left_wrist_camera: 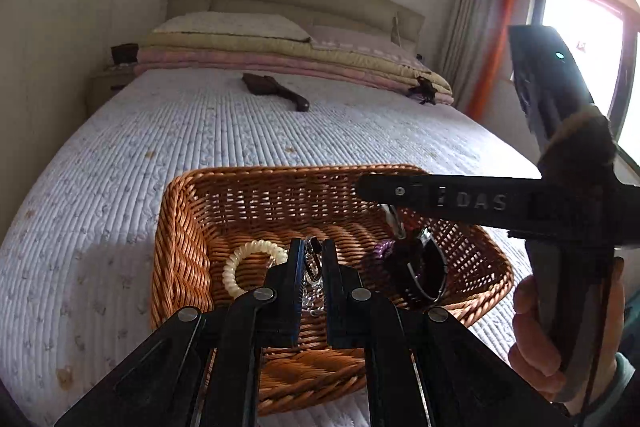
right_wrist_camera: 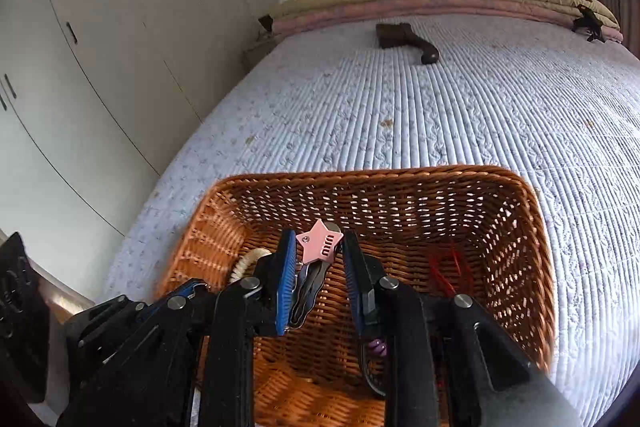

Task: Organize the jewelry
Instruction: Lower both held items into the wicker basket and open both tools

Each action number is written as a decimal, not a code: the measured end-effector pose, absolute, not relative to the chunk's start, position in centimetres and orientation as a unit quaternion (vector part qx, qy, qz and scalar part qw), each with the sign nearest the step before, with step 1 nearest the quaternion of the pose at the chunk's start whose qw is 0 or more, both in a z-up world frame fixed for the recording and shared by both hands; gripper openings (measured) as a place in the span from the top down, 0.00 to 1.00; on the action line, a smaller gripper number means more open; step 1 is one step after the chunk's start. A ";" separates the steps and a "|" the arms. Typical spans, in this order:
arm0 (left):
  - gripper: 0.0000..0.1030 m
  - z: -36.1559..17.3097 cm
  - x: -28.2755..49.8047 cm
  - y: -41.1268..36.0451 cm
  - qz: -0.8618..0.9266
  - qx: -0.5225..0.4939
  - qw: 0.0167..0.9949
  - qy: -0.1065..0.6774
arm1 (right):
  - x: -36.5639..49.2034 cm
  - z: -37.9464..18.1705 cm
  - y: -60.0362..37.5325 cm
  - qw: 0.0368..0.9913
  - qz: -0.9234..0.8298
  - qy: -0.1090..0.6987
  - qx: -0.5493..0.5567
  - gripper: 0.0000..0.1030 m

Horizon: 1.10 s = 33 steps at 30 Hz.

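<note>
A wicker basket (left_wrist_camera: 180, 227) (right_wrist_camera: 532, 227) sits on the bed. My left gripper (left_wrist_camera: 313, 247) is over the basket, shut on a silver chain piece (left_wrist_camera: 313, 267) that hangs between its fingers. In the basket lie a cream bead bracelet (left_wrist_camera: 248, 259), a purple bead bracelet (left_wrist_camera: 380, 251) and a dark bangle (left_wrist_camera: 428, 275). My right gripper (right_wrist_camera: 318, 241) is over the basket too, shut on a pink star hair clip (right_wrist_camera: 320, 245); it enters the left wrist view (left_wrist_camera: 396, 223) from the right. A red string (right_wrist_camera: 444, 267) lies in the basket.
The bed's pale quilt (left_wrist_camera: 200, 131) spreads around the basket. A dark brush (left_wrist_camera: 276, 91) lies farther up the bed, near folded blankets and pillows (left_wrist_camera: 280, 47). White wardrobes (right_wrist_camera: 100, 47) stand left, a window (left_wrist_camera: 584, 59) right.
</note>
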State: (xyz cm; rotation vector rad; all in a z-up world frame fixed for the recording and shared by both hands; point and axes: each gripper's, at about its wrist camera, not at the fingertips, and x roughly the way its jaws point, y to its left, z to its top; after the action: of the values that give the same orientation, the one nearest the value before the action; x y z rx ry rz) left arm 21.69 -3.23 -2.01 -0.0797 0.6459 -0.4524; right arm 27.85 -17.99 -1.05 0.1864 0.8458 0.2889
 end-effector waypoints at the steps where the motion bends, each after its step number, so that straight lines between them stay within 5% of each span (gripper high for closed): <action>1: 0.92 -2.4 21.9 -3.4 -0.221 -0.036 0.921 0.318 | 28.5 -1.8 -17.4 0.893 0.135 0.421 0.079 0.75; 16: 0.89 -4.5 23.1 -4.5 -0.212 -0.018 0.912 0.351 | 29.4 -4.5 -16.4 0.890 0.083 0.447 0.020 0.74; 18: 0.83 -4.6 22.6 -4.0 -0.215 -0.024 0.911 0.351 | 29.3 -4.2 -16.7 0.891 0.087 0.444 0.029 0.74; 22: 0.57 -3.9 21.2 -3.3 -0.226 -0.038 0.917 0.327 | 28.1 -2.9 -18.2 0.902 0.102 0.414 0.062 0.65; 33: 0.57 0.0 13.0 -1.8 -0.273 -0.063 0.927 0.248 | 15.2 3.2 -22.2 0.942 0.096 0.315 0.057 0.64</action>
State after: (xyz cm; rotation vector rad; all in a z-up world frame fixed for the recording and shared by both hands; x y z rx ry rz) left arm 13.02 -1.76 0.04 -0.1283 0.5093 -0.5601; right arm 15.18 -22.25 3.21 0.1158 0.6429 0.1956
